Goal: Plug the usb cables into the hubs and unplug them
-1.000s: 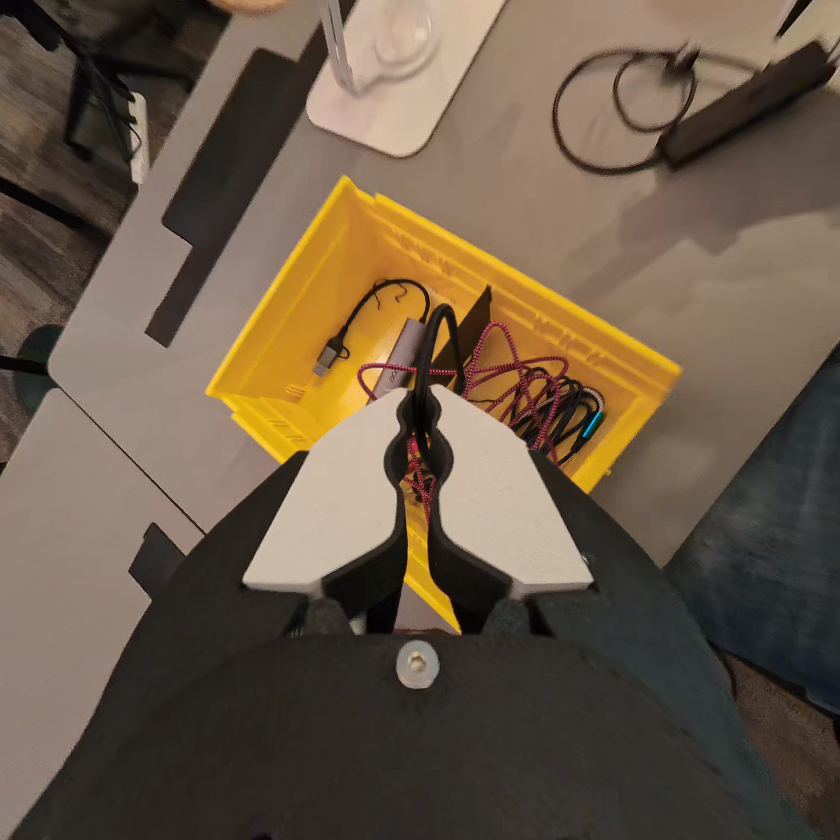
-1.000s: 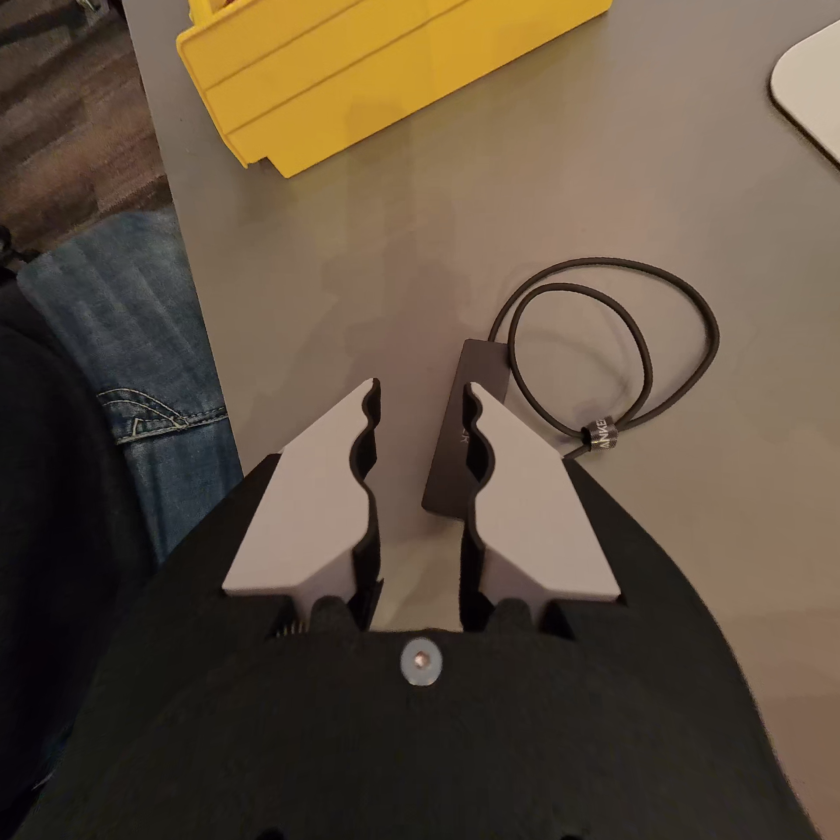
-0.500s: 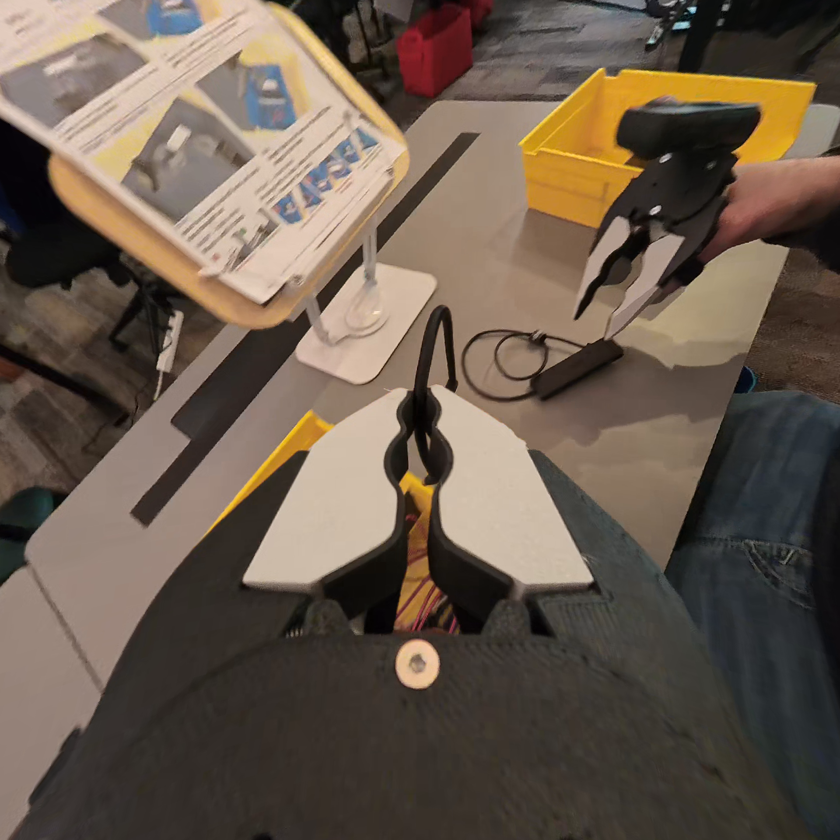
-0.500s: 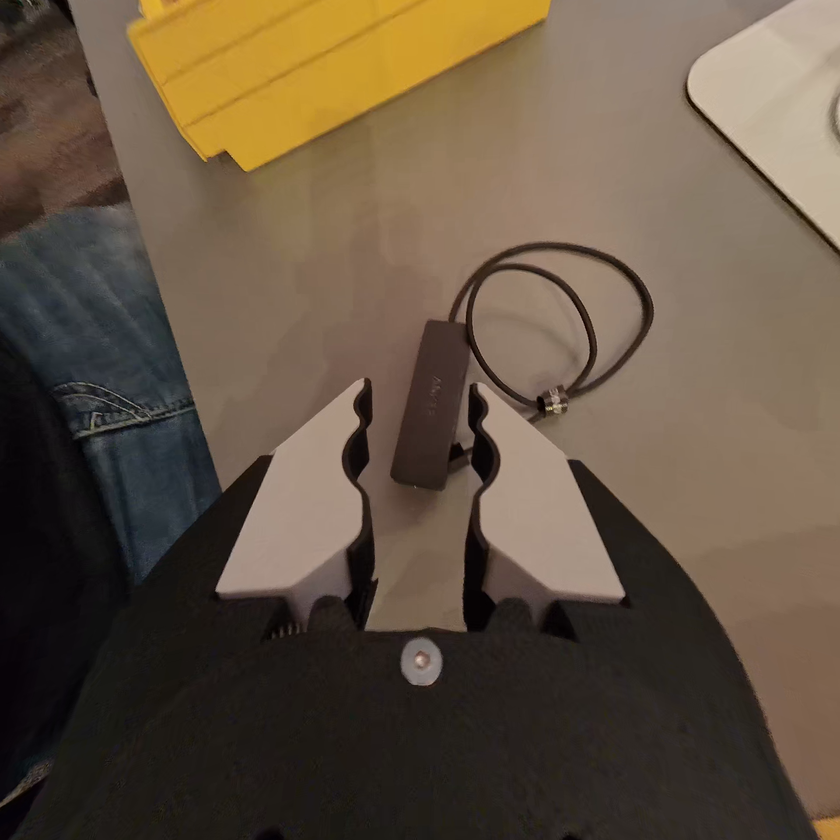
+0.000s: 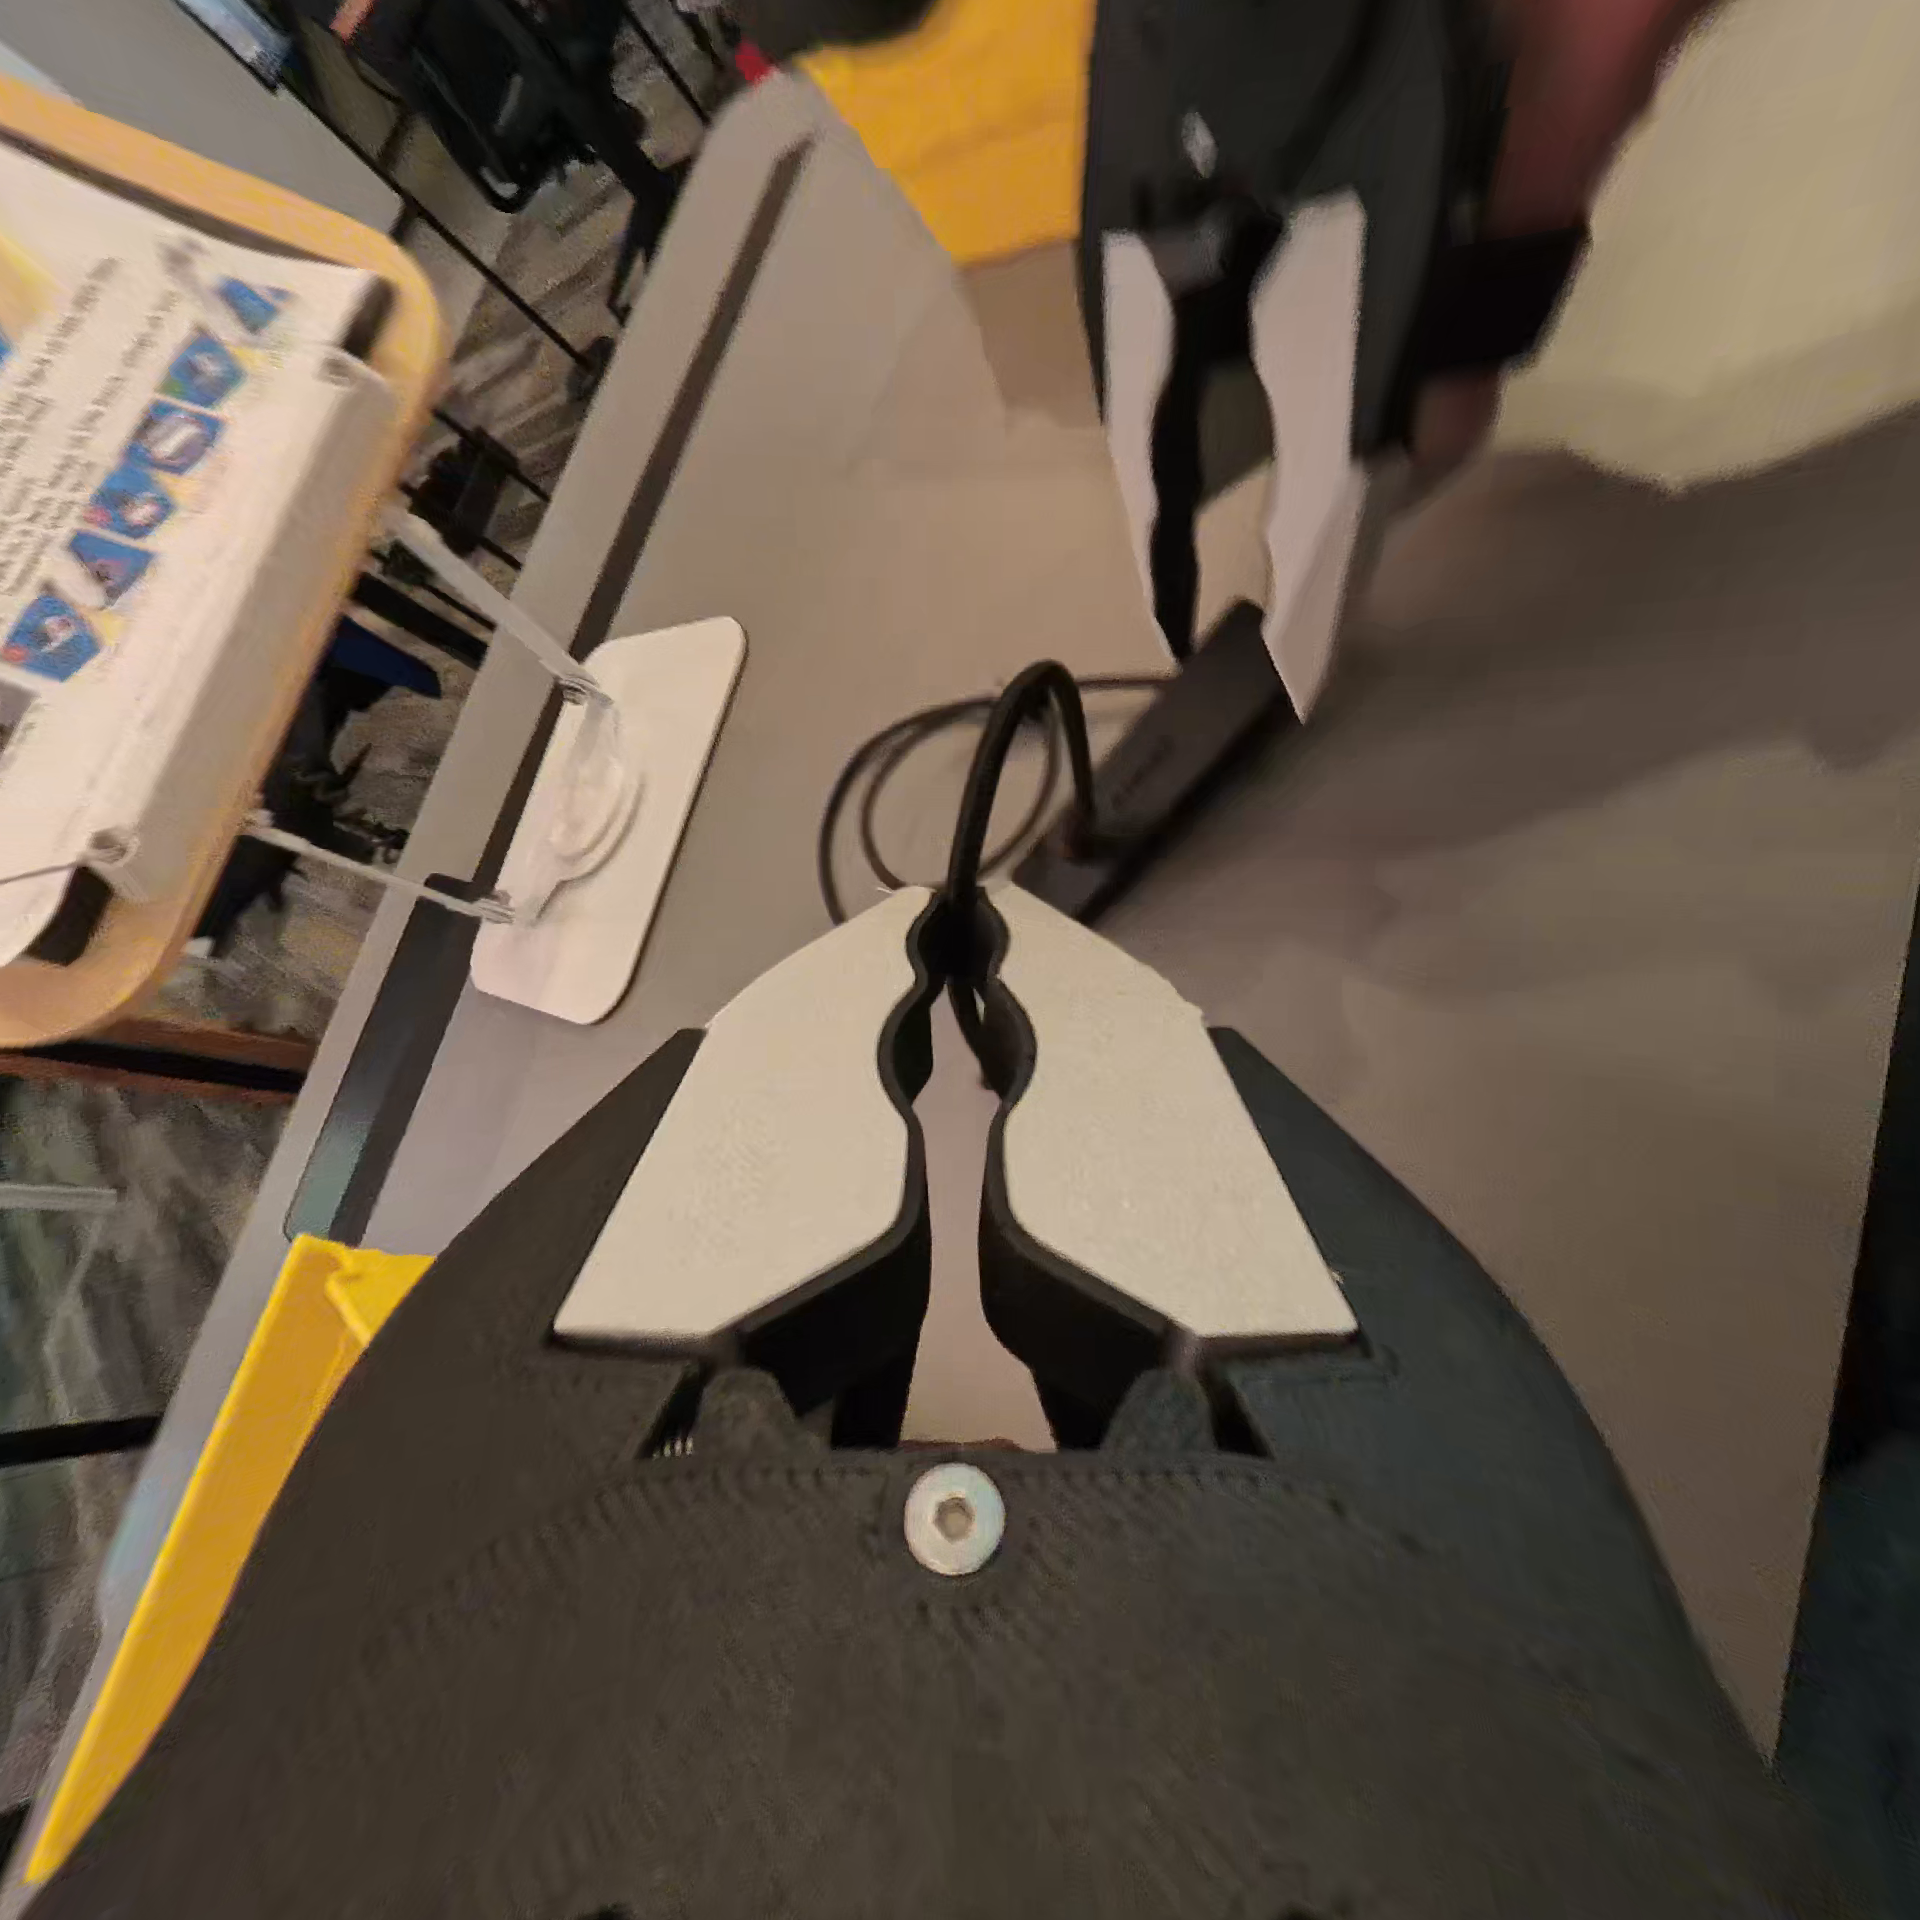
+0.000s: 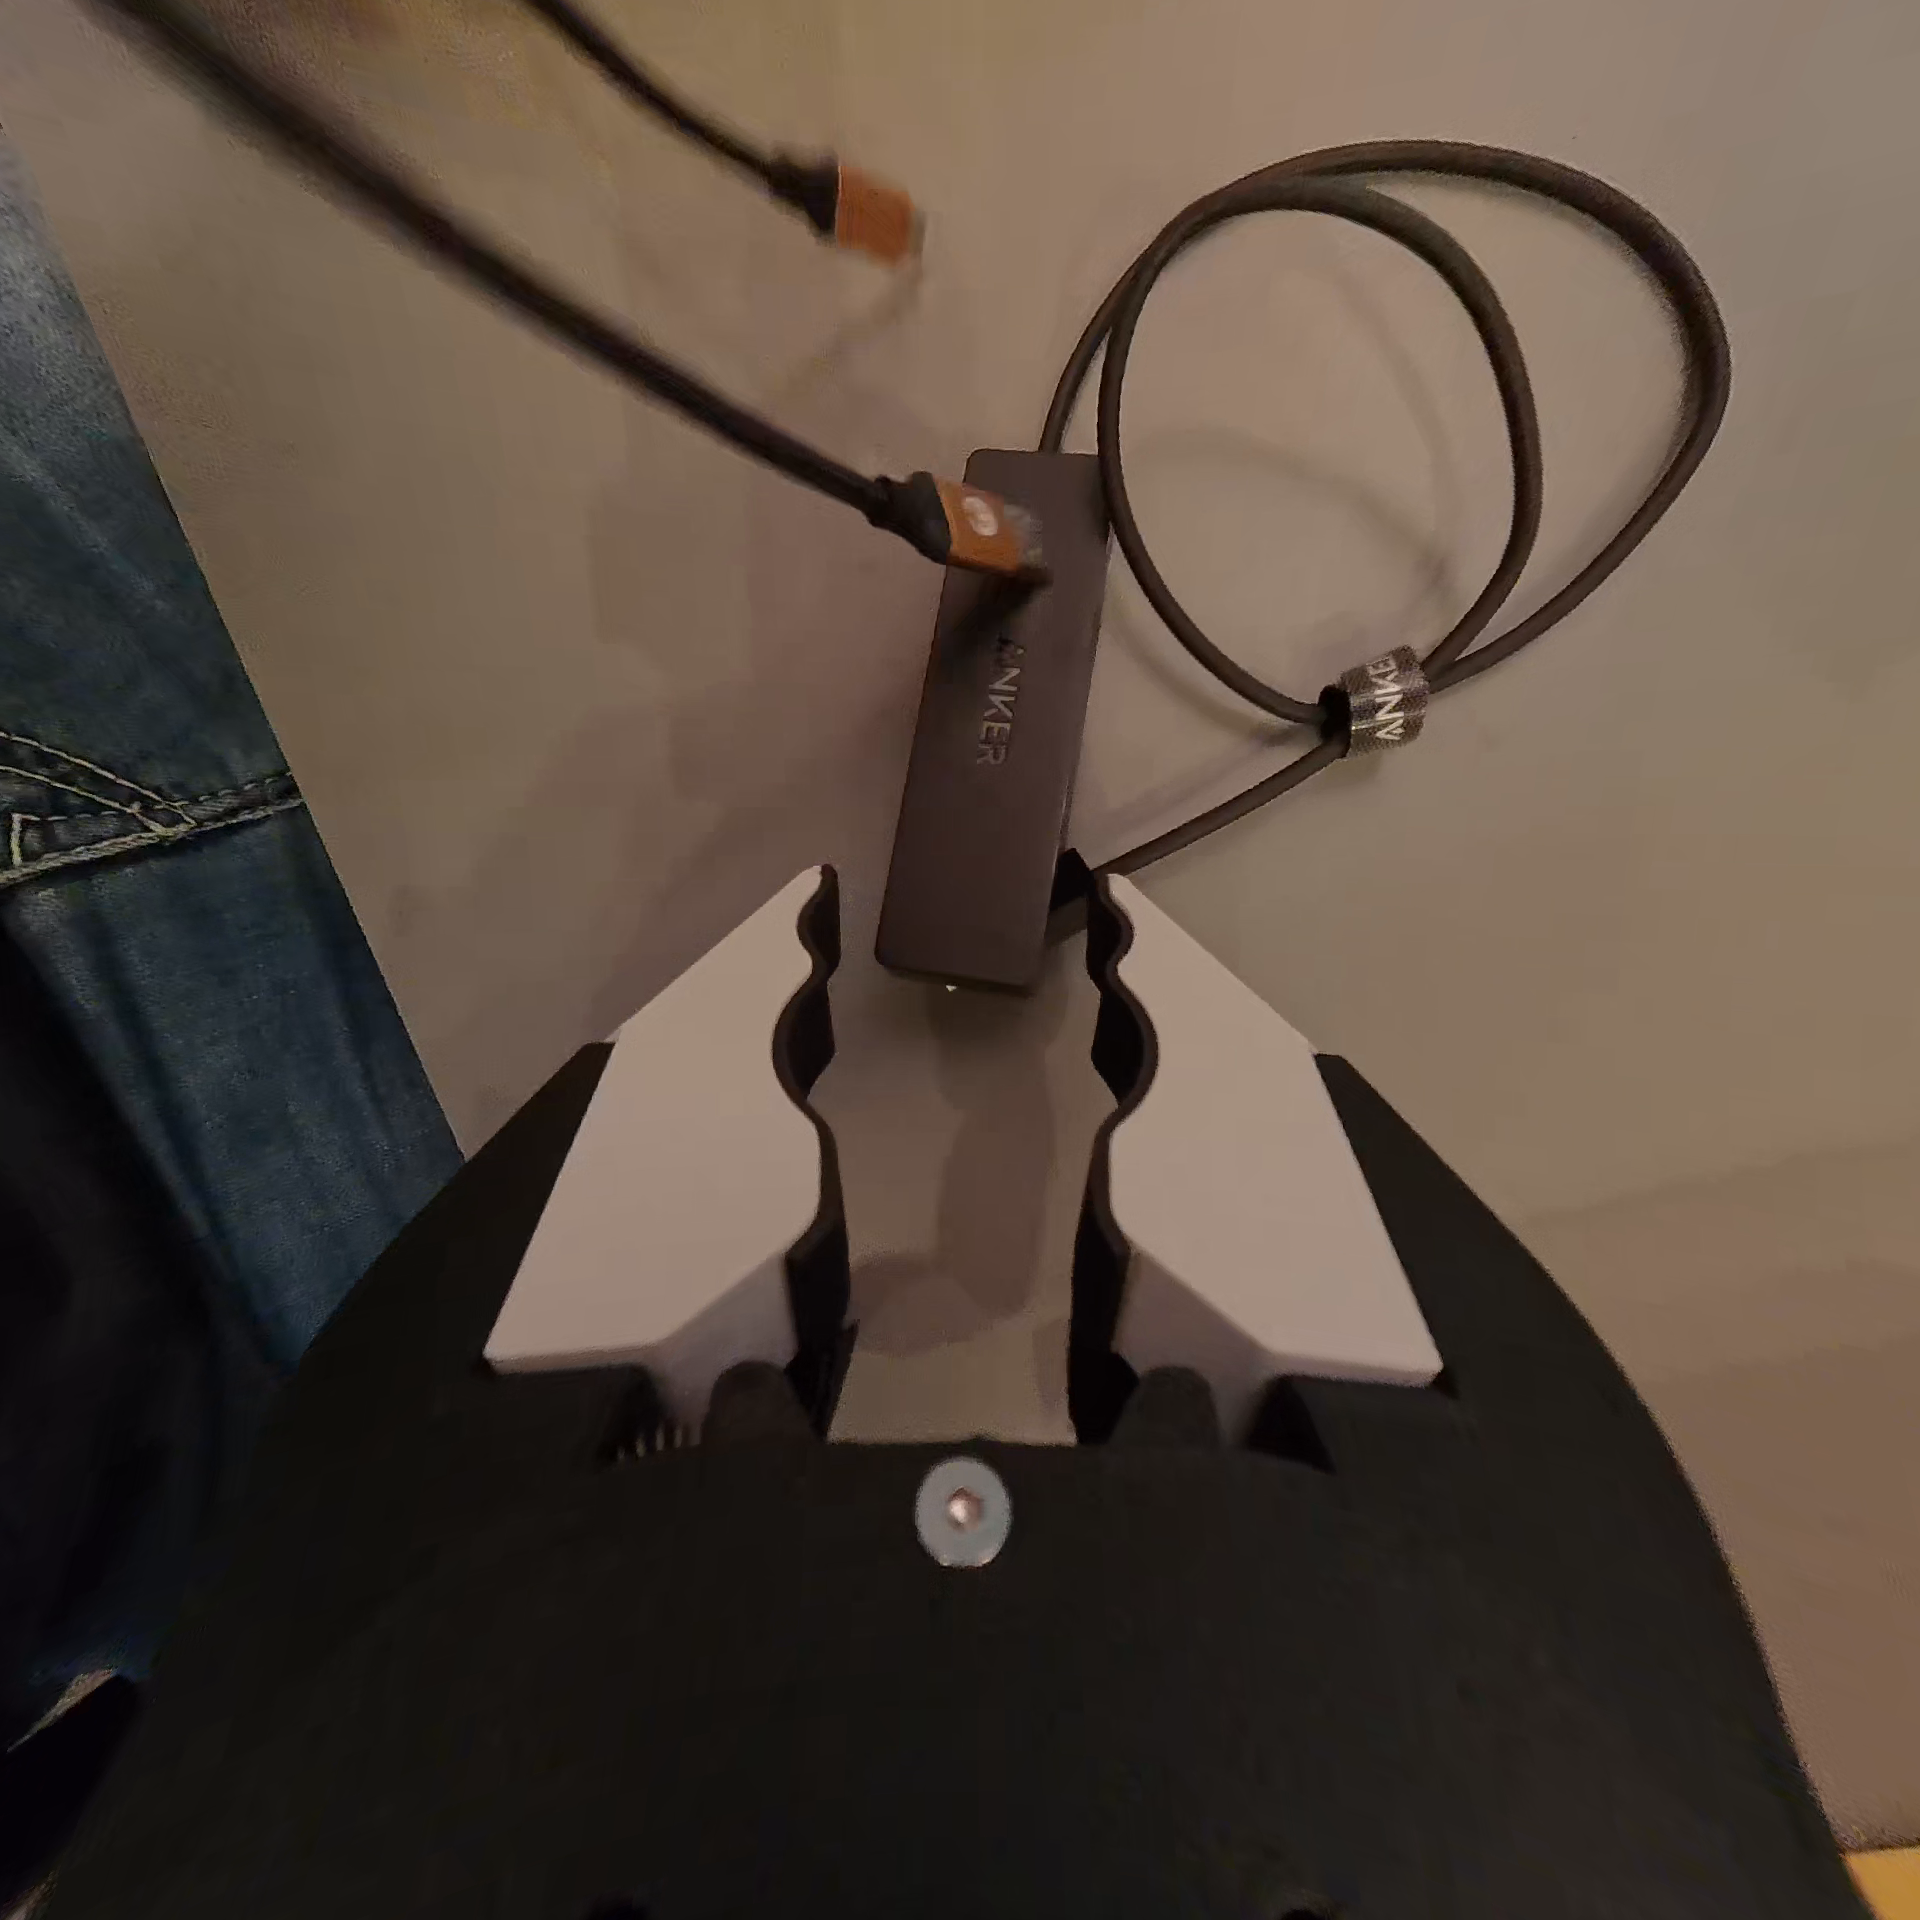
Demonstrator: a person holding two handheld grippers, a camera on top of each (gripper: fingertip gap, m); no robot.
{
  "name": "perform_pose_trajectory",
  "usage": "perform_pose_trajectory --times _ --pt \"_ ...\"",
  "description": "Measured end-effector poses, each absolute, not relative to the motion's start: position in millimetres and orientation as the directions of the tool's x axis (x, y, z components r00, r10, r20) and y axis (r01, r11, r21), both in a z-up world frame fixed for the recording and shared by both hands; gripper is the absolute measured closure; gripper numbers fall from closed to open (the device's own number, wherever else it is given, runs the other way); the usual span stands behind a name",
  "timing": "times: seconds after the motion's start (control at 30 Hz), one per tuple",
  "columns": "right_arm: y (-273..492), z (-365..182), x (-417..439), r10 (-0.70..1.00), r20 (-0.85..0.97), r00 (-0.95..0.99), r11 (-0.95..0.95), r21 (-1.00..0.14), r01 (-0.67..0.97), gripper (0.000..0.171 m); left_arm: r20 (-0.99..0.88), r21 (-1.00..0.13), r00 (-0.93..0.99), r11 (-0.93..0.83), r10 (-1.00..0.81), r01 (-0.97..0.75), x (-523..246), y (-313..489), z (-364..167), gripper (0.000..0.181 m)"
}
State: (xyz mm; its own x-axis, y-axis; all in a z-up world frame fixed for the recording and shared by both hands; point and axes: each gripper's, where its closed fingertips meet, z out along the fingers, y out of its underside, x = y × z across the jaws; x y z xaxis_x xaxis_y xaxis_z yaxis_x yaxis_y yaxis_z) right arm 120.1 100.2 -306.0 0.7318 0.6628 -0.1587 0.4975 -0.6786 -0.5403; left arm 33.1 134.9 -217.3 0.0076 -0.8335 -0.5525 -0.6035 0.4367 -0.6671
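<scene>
Your left gripper (image 5: 961, 940) has its jaws clamped on the limp black cable (image 5: 997, 769), so hold nearer its stiff plug (image 6: 982, 535), while the light hub (image 6: 992, 748) lies between your right gripper's (image 6: 961, 925) apart jaws.

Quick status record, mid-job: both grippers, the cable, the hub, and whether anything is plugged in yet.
left gripper: shut on black cable
right gripper: open, astride the near end of the hub, not gripping
hub: black bar flat on grey table, own lead coiled beside it
cable plugs: both hang loose above hub and table
plugged in: not yet
</scene>
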Motion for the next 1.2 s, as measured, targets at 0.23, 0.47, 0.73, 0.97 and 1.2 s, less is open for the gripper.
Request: perform_pose_trajectory --times 0.23,0.47,0.73,0.97,1.2 --pt "93 -305 113 0.65 -0.202 0.732 -0.69 -0.561 0.458 0.123 -0.511 -0.569 -0.099 0.423 -0.854 -0.705 3 111 -280 0.156" --pt "85 -303 101 0.669 -0.256 0.698 -0.684 -0.581 0.442 0.108 -0.327 -0.668 0.023 0.213 -0.945 -0.713 -9 107 -270 0.124" --pt "73 -302 75 0.682 -0.317 0.659 -0.68 -0.607 0.412 0.102 -0.198 -0.751 0.146 0.055 -0.969 -0.658 -5 113 -248 0.126" --pt "82 -289 80 0.74 -0.203 0.641 -0.583 -0.668 0.462 0.101 -0.183 -0.691 0.14 0.026 -0.973 -0.723 0 107 -269 0.132" --pt "96 -296 79 0.791 -0.173 0.587 -0.534 -0.661 0.526 0.105 -0.046 -0.701 0.143 -0.07 -0.989 -0.71 41 102 -279 0.13"
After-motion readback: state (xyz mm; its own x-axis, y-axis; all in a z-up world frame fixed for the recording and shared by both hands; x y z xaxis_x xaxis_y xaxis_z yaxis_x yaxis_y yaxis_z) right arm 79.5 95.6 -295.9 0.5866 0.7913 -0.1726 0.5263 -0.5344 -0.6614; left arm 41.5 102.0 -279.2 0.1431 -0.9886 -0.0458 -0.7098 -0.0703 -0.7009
